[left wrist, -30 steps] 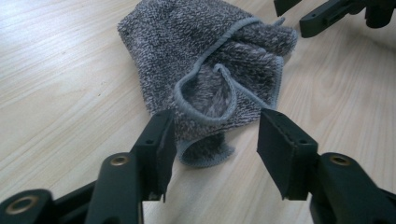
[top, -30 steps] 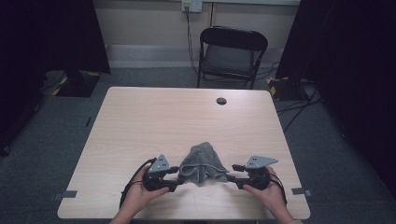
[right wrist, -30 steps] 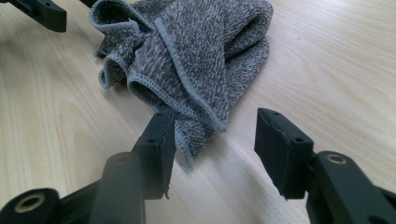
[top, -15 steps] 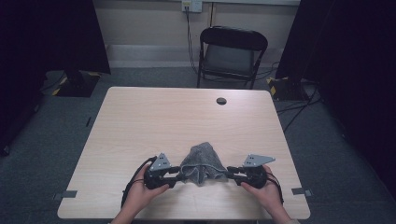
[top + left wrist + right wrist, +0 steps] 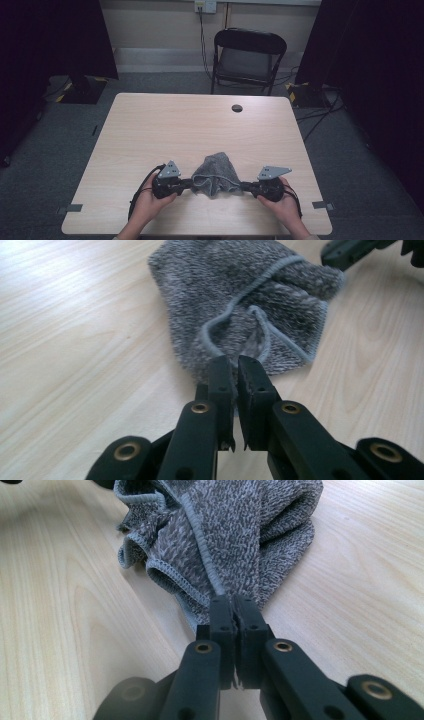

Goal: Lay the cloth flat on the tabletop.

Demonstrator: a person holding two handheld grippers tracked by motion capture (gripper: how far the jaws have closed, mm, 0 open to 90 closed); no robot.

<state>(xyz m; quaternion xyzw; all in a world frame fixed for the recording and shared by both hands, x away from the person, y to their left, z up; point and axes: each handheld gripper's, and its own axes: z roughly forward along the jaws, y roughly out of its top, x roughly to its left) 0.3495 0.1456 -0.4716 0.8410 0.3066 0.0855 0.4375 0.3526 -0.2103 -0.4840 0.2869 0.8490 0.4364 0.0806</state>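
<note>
The left gripper's (image 5: 235, 362) black fingers (image 5: 220, 385) are pinched nearly together on the near edge of the grey cloth (image 5: 250, 305), with only a thin slit between the two pads where the fabric is caught. The right gripper's (image 5: 233, 602) fingers (image 5: 247, 625) are likewise clamped tight on the opposite corner of the same cloth, its stitched hem running straight down into the closed tips. Between the two grips the cloth (image 5: 216, 174) sits bunched and folded on the light wooden table (image 5: 200, 130), humped up in a rough mound with its grey piped edge curling across the top. In the high view it lies near the person's edge of the table, roughly at the middle, with the left gripper (image 5: 189, 184) just beside it on one side and the right gripper (image 5: 245, 186) on the other, each held in a hand. A small dark round hole (image 5: 237, 108) sits toward the far edge of the table, well apart from the cloth, and a black folding chair (image 5: 247, 57) stands beyond it.
</note>
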